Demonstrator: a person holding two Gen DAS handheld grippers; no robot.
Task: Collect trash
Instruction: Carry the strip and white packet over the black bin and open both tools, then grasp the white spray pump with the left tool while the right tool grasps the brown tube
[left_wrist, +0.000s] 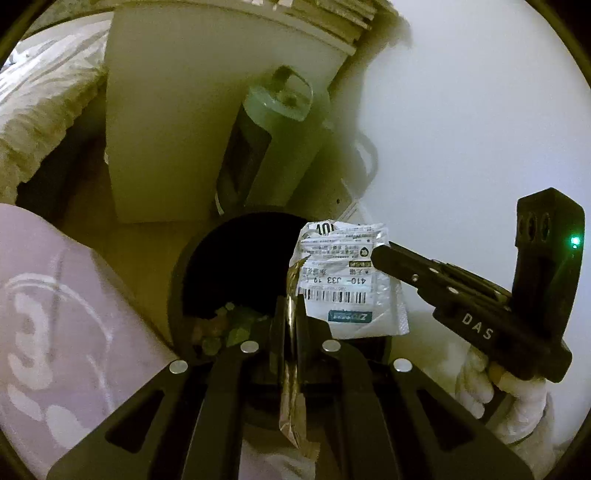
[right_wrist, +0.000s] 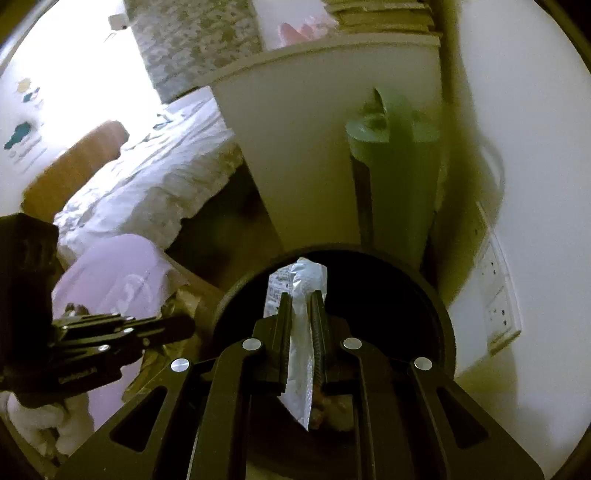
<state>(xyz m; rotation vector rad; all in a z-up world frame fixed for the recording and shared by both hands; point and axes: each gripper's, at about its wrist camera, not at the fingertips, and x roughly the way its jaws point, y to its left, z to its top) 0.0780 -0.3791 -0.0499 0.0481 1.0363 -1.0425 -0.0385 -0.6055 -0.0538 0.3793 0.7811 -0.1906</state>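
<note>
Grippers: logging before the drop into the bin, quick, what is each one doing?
Left gripper: shut on a foil wrapper.
Right gripper: shut on a labelled mailer bag.

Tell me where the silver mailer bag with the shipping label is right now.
The silver mailer bag is clamped in the right gripper, held over the open mouth of the black bin, beside the left gripper.

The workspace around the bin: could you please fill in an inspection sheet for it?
Surface: wooden floor, mostly hidden.
Job's things: black bin holds scraps; foil wrapper; labelled pouch.
Clutter: nothing seen.
Grippers: left gripper shut on foil wrapper; right gripper shut on labelled pouch, above the bin.
Cables: white cable along wall.
Surroundings: white cabinet, green cylinder, bed, wall socket.
</note>
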